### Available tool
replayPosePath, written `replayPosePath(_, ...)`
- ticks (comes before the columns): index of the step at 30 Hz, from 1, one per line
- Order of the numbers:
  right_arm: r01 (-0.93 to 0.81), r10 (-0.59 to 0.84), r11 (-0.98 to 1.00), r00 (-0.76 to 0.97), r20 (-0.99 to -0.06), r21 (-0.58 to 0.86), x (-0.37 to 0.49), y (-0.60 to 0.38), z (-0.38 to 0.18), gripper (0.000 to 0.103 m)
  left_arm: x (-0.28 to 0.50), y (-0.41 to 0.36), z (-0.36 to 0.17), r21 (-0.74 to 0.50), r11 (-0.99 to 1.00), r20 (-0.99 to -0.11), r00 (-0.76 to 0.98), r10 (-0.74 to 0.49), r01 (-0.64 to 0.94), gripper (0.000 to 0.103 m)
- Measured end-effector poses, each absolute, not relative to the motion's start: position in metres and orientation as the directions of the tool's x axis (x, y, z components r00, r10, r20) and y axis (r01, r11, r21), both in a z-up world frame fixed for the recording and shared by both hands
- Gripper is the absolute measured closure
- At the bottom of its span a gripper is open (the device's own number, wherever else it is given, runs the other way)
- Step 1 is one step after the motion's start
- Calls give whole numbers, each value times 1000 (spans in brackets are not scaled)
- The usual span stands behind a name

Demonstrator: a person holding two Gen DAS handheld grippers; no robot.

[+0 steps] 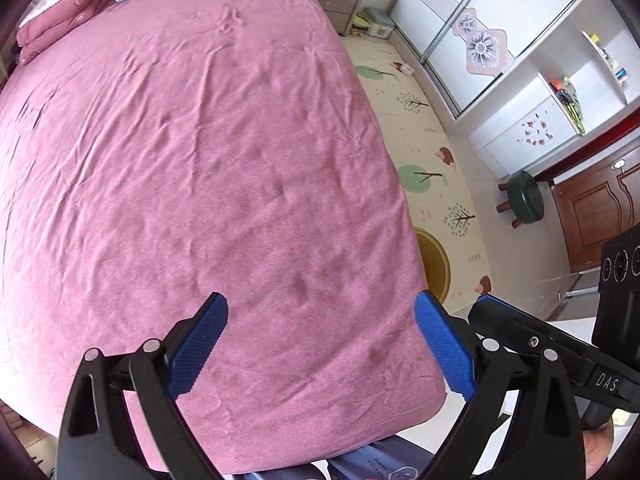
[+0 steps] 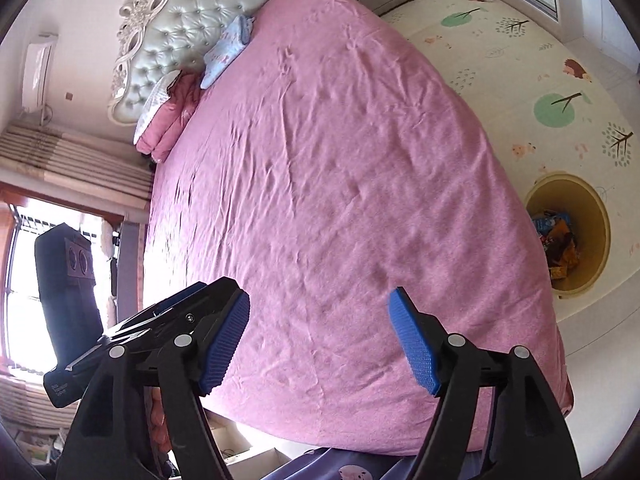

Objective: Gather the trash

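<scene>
A round yellow trash bin [image 2: 592, 224] stands on the floor mat right of the bed, holding several crumpled wrappers [image 2: 558, 240]. Its rim also shows in the left wrist view [image 1: 438, 266], partly hidden by the bed edge. My left gripper [image 1: 320, 340] is open and empty above the foot of the pink bed [image 1: 200, 160]. My right gripper [image 2: 320, 336] is open and empty above the same end of the bed [image 2: 340, 160]. I see no trash on the bedspread.
Folded pink quilt [image 2: 168, 124] and a blue pillow [image 2: 228, 50] lie by the headboard [image 2: 180, 28]. A grey nightstand [image 1: 340, 0], a green stool [image 1: 526, 200], a white wardrobe [image 1: 500, 20] and a brown door [image 1: 596, 208] border the patterned floor mat [image 1: 420, 120].
</scene>
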State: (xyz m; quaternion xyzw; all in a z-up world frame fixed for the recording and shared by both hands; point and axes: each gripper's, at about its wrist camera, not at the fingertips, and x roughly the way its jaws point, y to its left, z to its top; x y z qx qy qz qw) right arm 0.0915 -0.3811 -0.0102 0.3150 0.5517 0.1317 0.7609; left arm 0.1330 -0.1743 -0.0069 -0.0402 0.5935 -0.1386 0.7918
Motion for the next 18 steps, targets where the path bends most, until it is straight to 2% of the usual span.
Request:
replayPosePath(5, 72, 532, 801, 371, -761, 595, 81, -344, 11, 20, 105, -131, 10, -237, 969, -903, 351, -247, 72, 4)
replayPosePath(10, 66, 502, 816, 413, -760, 575, 72, -332, 27, 19, 85, -103, 17, -248, 969, -889, 401, -221, -16, 4)
replayPosePath(15, -10, 444, 861, 504, -741, 509, 62, -318, 63, 11, 68, -84, 33, -228, 972, -867, 466, -177, -55, 4)
replayPosePath(18, -34, 405, 879, 578, -709, 475, 54, -317, 83, 9, 53, -76, 51, -223, 972, -821, 552, -143, -79, 4)
